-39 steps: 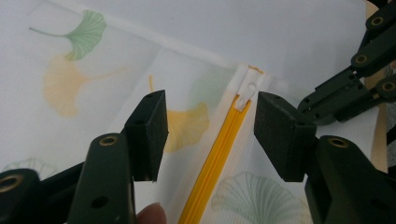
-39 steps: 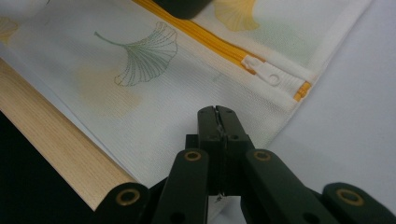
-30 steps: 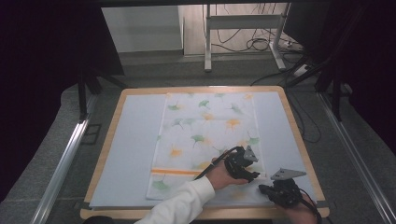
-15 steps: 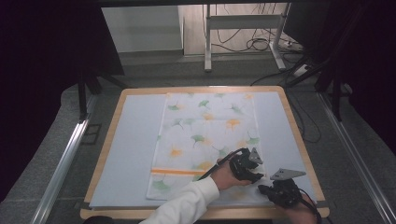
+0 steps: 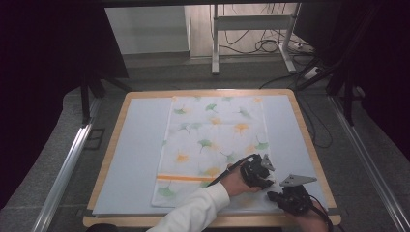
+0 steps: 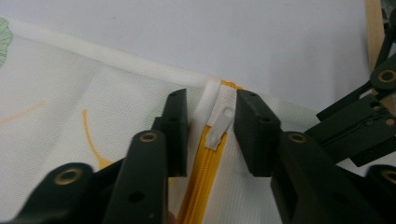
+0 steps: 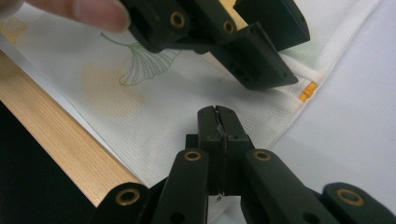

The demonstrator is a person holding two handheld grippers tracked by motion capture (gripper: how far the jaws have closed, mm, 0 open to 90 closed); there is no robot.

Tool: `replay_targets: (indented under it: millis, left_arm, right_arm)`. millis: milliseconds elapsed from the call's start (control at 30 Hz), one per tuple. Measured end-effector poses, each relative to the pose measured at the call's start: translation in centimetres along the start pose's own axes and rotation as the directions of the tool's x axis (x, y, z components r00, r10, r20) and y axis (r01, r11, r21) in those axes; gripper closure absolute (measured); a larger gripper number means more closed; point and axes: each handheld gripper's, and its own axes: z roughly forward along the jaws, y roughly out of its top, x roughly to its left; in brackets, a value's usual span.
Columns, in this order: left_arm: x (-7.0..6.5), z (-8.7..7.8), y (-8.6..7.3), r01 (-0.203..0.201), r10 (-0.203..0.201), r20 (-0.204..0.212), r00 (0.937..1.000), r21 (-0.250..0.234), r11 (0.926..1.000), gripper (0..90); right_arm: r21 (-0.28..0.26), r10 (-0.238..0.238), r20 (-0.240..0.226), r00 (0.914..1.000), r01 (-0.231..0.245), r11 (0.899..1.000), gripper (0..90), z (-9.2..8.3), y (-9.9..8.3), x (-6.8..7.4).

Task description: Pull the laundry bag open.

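A white cloth bag [image 5: 212,135] printed with green and orange leaves lies flat on the pale mat [image 5: 138,145]. An orange zipper [image 5: 181,178] runs across its near end. My left gripper [image 6: 212,102] stands open at the zipper's right end, one jaw on each side of the white zipper pull [image 6: 220,123], not closed on it. In the high view the left gripper [image 5: 255,171] sits over the bag's near right part. My right gripper [image 7: 218,112] is shut on the bag's edge near its near right corner, close beside the left gripper [image 7: 261,56].
The mat lies on a board with a wooden rim [image 5: 309,140], whose near strip [image 7: 56,140] runs just beside my right gripper. A metal stand [image 5: 251,29] and cables [image 5: 270,46] are on the floor beyond the table. A white sleeve [image 5: 193,212] reaches in from the bottom.
My left gripper has shifted a little to the right along the zipper. The right gripper has stayed where it was.
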Motion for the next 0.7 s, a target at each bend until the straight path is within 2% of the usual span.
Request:
replay_targets:
  millis: [33,67,100,333,400,567,700]
  left_arm:
    - [-0.03,0.00,0.05,0.000,0.000,-0.002,1.0000,0.002,1.0000,70.1]
    - [-0.14,-0.01,0.11,-0.007,0.007,-0.027,0.9996,0.009,0.9999,71.9]
    - [-0.16,0.01,0.13,-0.006,0.007,-0.027,0.9996,0.009,0.9999,75.2]
    - [-0.33,-0.03,0.23,-0.020,0.020,-0.035,0.9992,0.009,0.9998,79.4]
    - [-0.49,-0.01,0.29,-0.030,0.031,-0.052,0.9982,0.009,0.9995,84.1]
    - [-0.69,0.09,0.55,-0.043,0.045,-0.058,0.9973,0.024,0.9988,84.1]
    - [-0.45,0.14,0.63,-0.029,0.030,-0.043,0.9986,0.026,0.9992,82.7]
  right_arm:
    - [0.000,0.000,0.000,1.0000,0.000,1.000,89.2,0.00,0.00,0.00]
    - [0.000,0.000,0.000,1.0000,0.000,1.000,89.2,0.00,0.00,-0.02]
    - [-0.001,0.001,-0.002,1.0000,-0.001,1.000,89.2,0.02,-0.01,-0.03]
    - [-0.001,0.003,-0.006,1.0000,-0.003,1.000,89.2,0.02,0.00,-0.10]
    - [-0.001,0.003,-0.006,1.0000,-0.003,1.000,89.2,0.02,0.00,-0.10]
    - [-0.001,0.003,-0.008,1.0000,-0.003,1.000,89.2,0.05,0.02,-0.13]
    - [0.000,0.004,-0.009,0.9999,-0.004,1.000,89.2,0.06,0.04,-0.13]
